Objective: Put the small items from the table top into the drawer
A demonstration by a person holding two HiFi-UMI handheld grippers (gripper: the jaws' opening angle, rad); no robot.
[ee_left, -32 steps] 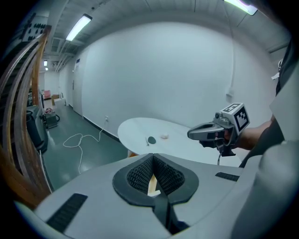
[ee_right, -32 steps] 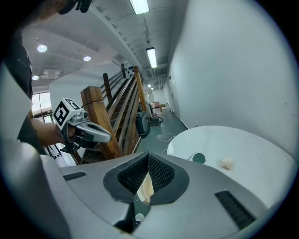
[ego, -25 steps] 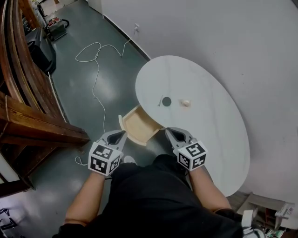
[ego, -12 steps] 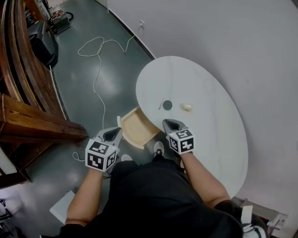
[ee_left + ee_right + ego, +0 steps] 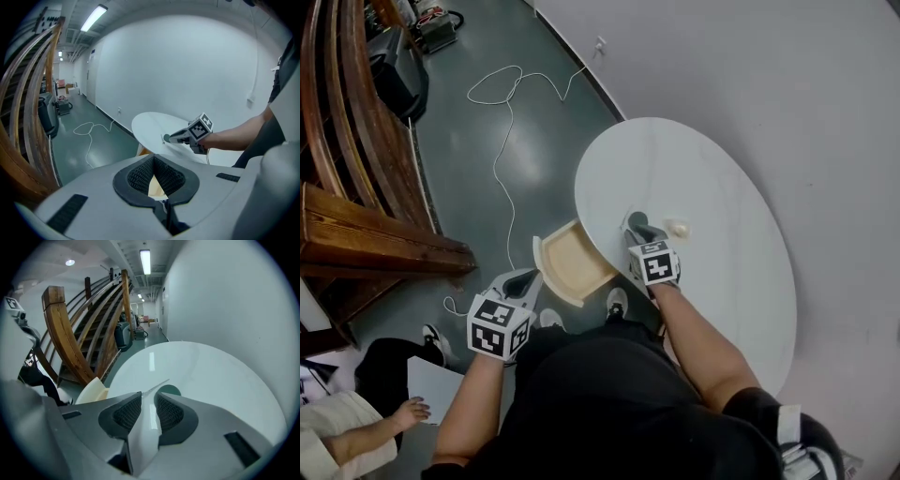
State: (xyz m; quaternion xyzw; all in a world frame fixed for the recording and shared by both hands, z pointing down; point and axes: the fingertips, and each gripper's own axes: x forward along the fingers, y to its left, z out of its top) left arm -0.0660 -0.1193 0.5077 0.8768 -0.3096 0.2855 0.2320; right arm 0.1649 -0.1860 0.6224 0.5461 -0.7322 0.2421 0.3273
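Tabletop round and white, drawer pulled open under its left edge. Right gripper low over the top, jaws opening, nothing between; left gripper pressed together, empty, beside the drawer. Dark disc just ahead of right tips; thin pin slanting across the gap.

A white oval table fills the middle and right of the head view. Near its centre lies a small cream lump. To the left of it, a dark disc and a thin pin lie just beside each other.
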